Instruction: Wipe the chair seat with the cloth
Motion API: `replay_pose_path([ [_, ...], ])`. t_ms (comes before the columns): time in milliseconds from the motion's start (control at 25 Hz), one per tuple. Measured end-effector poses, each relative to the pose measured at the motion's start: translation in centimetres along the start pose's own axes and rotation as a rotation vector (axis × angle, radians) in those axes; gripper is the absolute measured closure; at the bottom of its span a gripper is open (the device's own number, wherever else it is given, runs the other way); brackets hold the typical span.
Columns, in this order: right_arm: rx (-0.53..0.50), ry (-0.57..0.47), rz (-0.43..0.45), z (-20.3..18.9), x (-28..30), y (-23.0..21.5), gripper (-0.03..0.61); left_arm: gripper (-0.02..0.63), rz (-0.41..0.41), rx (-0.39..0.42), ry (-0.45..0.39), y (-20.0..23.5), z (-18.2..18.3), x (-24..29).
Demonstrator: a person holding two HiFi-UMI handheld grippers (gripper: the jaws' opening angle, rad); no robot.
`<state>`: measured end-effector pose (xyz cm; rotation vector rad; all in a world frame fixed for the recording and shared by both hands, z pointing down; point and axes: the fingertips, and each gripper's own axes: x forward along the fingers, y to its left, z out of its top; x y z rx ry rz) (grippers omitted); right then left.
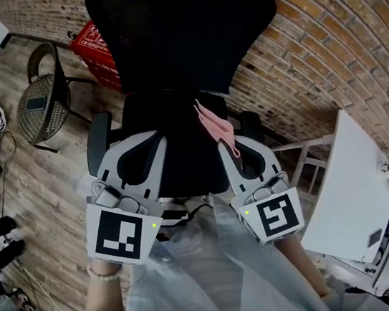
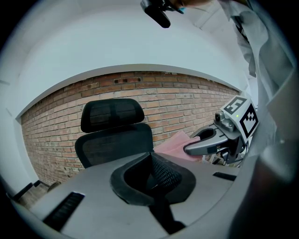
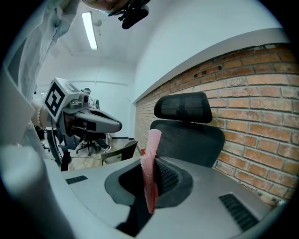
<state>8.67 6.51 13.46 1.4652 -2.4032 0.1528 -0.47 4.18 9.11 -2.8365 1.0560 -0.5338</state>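
The brick wall point(image 1: 323, 45) stands behind the black office chair point(image 1: 183, 30), whose tall back and headrest fill the top of the head view. To the chair's right is a white table point(image 1: 345, 194). To its left are a wicker chair point(image 1: 41, 101) and a red crate point(image 1: 94, 43). The chair seat point(image 1: 189, 166) lies in front of the back, between the two armrests, with nothing on it.

Both tools hang just above the seat's front edge. The left gripper point(image 1: 141, 139) has its jaws pressed together on nothing. The right gripper point(image 1: 228, 150) pinches the pink cloth point(image 1: 218, 127), which stands up from the jaws as a narrow folded strip (only a thin edge seems caught).

That slim hold is the main risk, I think. Dragged across the seat, the cloth could pull free or bunch up, so the bare jaws would scrape the seat. A wide sweep might also knock the right armrest.
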Motion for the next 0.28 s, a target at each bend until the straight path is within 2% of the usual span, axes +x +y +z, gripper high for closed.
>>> replay_pose_path([
  [280,-0.006,-0.007,0.002,0.13,-0.16,0.23,0.525,0.595,0.000,-0.001,0.002,-0.18,0.05,-0.24],
])
